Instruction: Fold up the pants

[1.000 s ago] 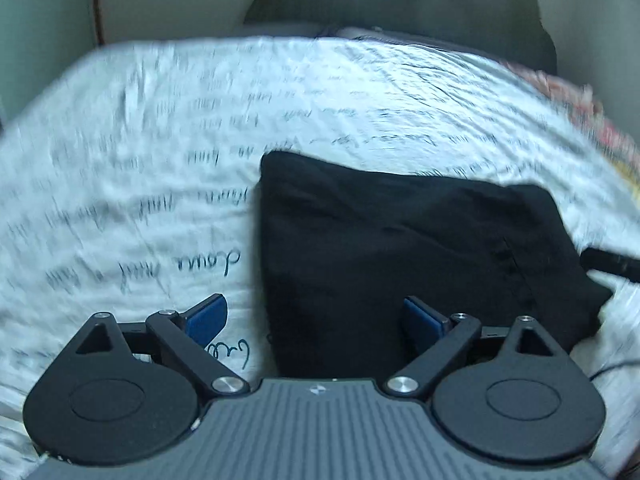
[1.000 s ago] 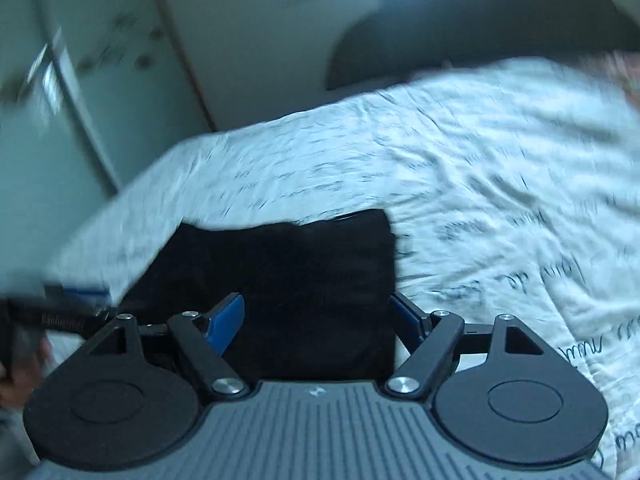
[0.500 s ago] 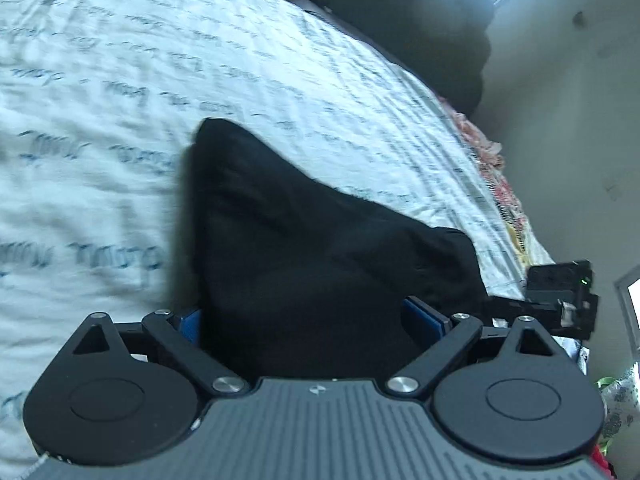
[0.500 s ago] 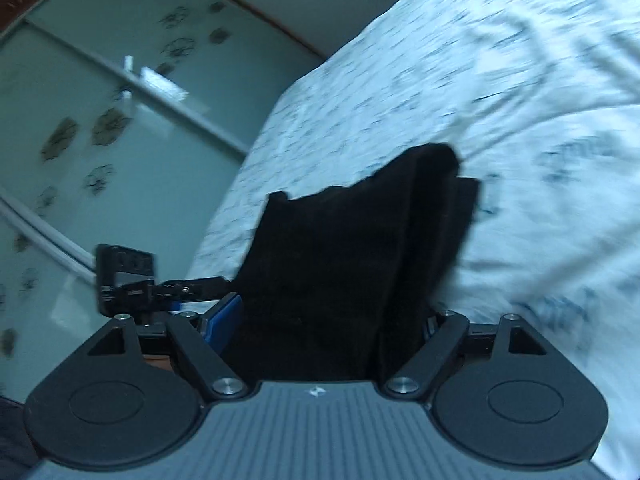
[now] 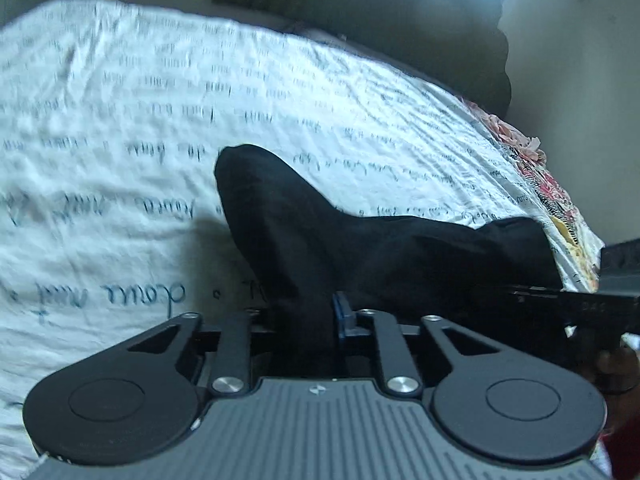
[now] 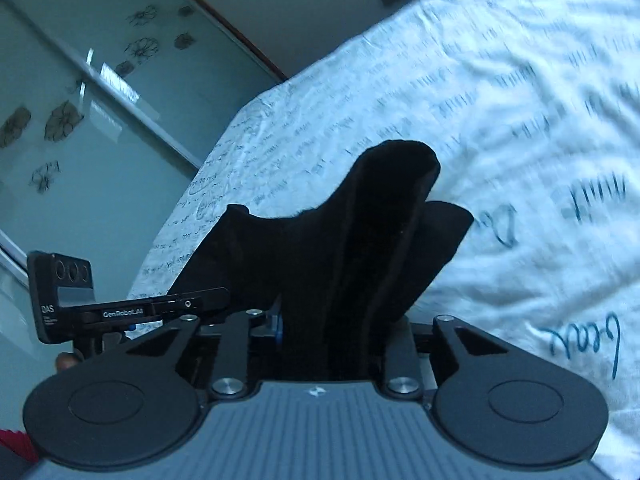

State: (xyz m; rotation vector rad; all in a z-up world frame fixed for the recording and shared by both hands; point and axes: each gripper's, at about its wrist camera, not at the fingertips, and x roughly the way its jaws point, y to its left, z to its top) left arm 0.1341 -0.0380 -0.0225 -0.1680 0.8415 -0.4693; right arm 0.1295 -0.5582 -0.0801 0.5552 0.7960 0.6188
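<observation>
The black pants (image 5: 360, 248) lie folded on a white bed sheet (image 5: 140, 120) printed with handwriting. My left gripper (image 5: 298, 316) is closing its jaws on the near left corner of the pants, and the cloth is bunched tight between the pads. My right gripper (image 6: 340, 320) is closing too, on the near right corner of the pants (image 6: 360, 240), whose layers rise from between its fingers and fill the gap. Each gripper shows in the other's view: the right gripper (image 5: 600, 300) at the right edge, the left gripper (image 6: 120, 312) at the left.
A dark pillow (image 5: 380, 12) lies at the head of the bed. A flowered cloth (image 5: 540, 184) runs along the bed's right edge. A frosted glass wardrobe door (image 6: 80, 120) with flower decals stands past the left side of the sheet (image 6: 520, 120).
Both grippers went from wide open beside the pants to closed on their near corners. The corners now stand up off the sheet, and both views have shifted.
</observation>
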